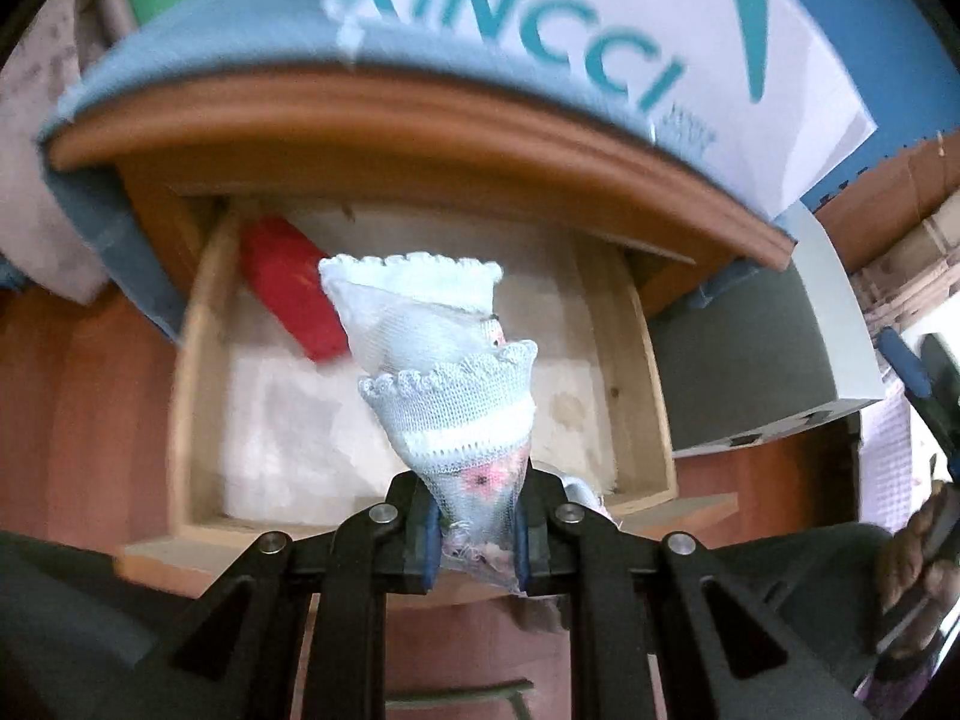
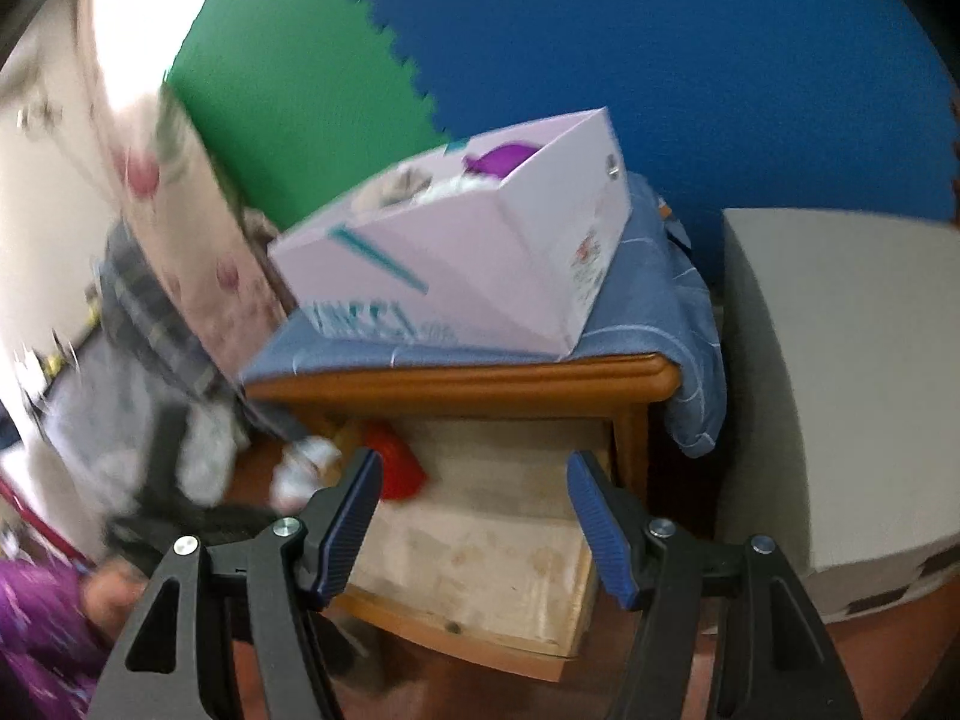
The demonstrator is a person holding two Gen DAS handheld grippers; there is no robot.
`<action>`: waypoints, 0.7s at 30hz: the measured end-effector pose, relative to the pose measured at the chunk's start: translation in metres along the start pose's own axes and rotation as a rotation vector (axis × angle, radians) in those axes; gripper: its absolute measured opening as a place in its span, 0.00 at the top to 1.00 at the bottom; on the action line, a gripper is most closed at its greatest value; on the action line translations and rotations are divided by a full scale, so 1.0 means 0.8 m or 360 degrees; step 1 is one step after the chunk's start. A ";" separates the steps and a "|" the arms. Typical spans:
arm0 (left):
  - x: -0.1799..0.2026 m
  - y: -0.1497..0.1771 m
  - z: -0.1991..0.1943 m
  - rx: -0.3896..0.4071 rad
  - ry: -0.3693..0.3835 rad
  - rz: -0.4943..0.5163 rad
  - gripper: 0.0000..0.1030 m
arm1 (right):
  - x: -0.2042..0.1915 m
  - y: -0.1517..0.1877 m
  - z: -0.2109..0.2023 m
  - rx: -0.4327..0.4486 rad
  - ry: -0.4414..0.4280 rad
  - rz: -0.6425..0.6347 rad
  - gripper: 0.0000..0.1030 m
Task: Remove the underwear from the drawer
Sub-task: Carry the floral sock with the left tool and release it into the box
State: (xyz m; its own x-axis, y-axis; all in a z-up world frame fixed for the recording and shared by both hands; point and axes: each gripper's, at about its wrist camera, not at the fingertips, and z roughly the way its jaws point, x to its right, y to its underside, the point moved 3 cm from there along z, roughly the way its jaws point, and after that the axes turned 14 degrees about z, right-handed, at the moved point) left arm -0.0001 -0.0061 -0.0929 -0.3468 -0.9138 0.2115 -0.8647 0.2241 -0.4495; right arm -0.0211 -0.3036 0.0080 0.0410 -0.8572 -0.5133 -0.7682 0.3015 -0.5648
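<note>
My left gripper is shut on white lacy underwear with a pink flower print, and holds it up above the open wooden drawer. A red item lies at the drawer's back left. In the right wrist view my right gripper is open and empty, in front of the same open drawer. The left gripper's black frame and the blurred white underwear show at the left of that view, beside the red item.
A white VINCCI box sits on the blue cloth that covers the nightstand top. A grey-white block stands to the right. A floral pillow and plaid cloth are on the left. Green and blue foam mats back the wall.
</note>
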 end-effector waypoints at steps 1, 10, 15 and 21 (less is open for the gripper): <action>-0.008 0.002 -0.012 0.0037 0.0004 0.0019 0.85 | -0.006 0.004 0.007 -0.0025 0.0033 -0.0047 0.36; -0.040 -0.012 -0.066 0.0221 -0.0025 0.0035 0.84 | -0.030 0.022 0.043 -0.0162 0.0179 -0.0245 0.36; -0.036 -0.024 -0.103 0.0308 -0.0016 0.0064 0.84 | -0.037 0.030 0.054 -0.0209 0.0229 -0.0313 0.36; -0.009 -0.068 -0.173 0.0465 -0.0031 0.0192 0.84 | -0.045 0.034 0.063 -0.0244 0.0242 -0.0367 0.36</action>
State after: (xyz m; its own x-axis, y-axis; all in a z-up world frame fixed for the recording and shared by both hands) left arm -0.0006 0.0353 0.0499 -0.4311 -0.8935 0.1258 -0.6756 0.2272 -0.7014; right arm -0.0110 -0.2435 -0.0212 0.1382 -0.9518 -0.2739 -0.8377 0.0352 -0.5449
